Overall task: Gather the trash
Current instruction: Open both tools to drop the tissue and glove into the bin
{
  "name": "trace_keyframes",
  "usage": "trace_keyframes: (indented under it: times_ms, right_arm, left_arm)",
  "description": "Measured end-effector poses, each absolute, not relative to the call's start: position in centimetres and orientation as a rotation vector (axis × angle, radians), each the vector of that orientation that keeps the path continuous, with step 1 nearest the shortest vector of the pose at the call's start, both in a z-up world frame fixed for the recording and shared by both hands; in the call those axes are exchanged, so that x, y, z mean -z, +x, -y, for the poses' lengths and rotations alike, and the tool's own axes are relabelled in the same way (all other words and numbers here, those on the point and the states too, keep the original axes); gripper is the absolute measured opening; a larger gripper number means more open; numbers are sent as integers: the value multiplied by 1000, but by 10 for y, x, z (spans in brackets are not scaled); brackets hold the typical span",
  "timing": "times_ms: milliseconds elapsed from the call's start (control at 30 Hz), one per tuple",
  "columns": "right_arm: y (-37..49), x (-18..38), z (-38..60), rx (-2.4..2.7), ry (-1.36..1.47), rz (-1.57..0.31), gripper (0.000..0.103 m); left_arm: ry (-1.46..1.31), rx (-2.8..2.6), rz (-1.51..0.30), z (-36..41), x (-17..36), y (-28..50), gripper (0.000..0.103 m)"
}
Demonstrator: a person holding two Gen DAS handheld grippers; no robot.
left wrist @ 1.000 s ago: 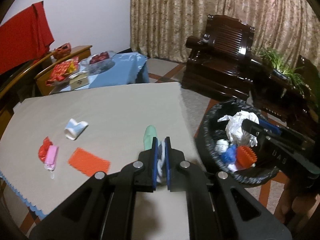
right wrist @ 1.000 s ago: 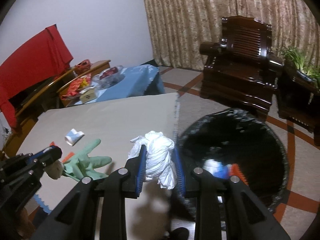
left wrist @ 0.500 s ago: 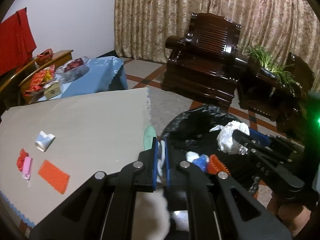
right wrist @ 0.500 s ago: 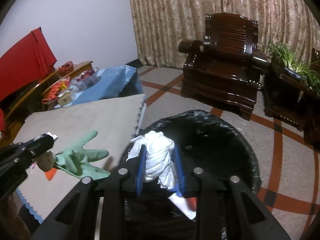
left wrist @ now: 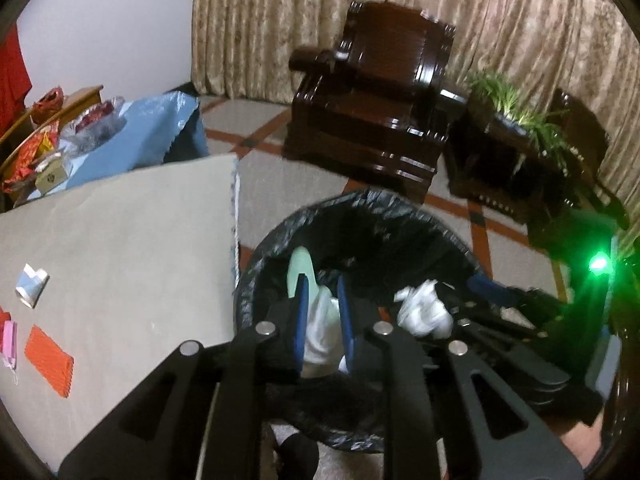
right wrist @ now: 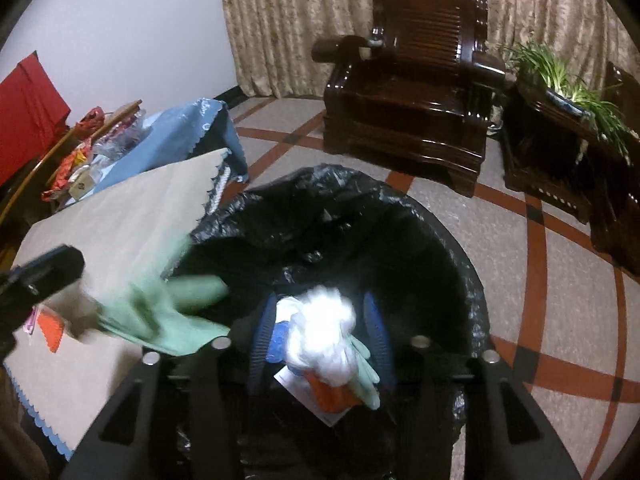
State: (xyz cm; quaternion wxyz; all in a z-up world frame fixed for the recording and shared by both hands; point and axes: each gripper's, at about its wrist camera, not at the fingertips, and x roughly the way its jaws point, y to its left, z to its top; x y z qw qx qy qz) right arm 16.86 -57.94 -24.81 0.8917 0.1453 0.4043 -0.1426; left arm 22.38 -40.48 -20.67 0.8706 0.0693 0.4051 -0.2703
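Observation:
My left gripper (left wrist: 322,304) hangs over the black-lined trash bin (left wrist: 360,208), its jaws parted around a green glove (left wrist: 301,270); the glove also shows blurred in the right wrist view (right wrist: 160,312). My right gripper (right wrist: 320,328) is over the same bin (right wrist: 440,232), its jaws wide apart, with a white crumpled wad (right wrist: 324,332) blurred between them; whether the pads still touch it is unclear. The wad also shows in the left wrist view (left wrist: 420,308). Orange, white and green trash (right wrist: 336,392) lies in the bin.
The beige table (left wrist: 120,248) stands left of the bin and carries an orange piece (left wrist: 48,360), a pink wrapper (left wrist: 9,340) and a white-blue scrap (left wrist: 32,288). A dark wooden armchair (left wrist: 372,112) and a plant stand (left wrist: 512,132) are behind. A blue-covered side table (left wrist: 136,140) holds clutter.
Both grippers moved right from the table edge to above the bin. The right jaws opened wide around the white wad. The left jaws widened around the green glove.

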Motion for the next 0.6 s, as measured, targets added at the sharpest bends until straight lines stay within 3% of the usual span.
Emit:
trace_keyframes:
  times_ms: [133, 267, 333, 433, 600]
  right_arm:
    - [161, 254, 576, 299, 317, -852, 46]
    - [152, 250, 568, 297, 339, -851, 46]
    - [148, 244, 557, 287, 336, -847, 46]
    - [146, 235, 538, 264, 316, -846, 46]
    - [146, 218, 492, 183, 291, -829, 48]
  left_arm:
    - [150, 526, -858, 384, 217, 226, 31]
    - [152, 490, -863, 362, 215, 226, 35]
    - [150, 479, -856, 346, 211, 226, 42]
    - [165, 443, -833, 318, 206, 223, 60]
    - [190, 384, -830, 258, 203, 220, 62]
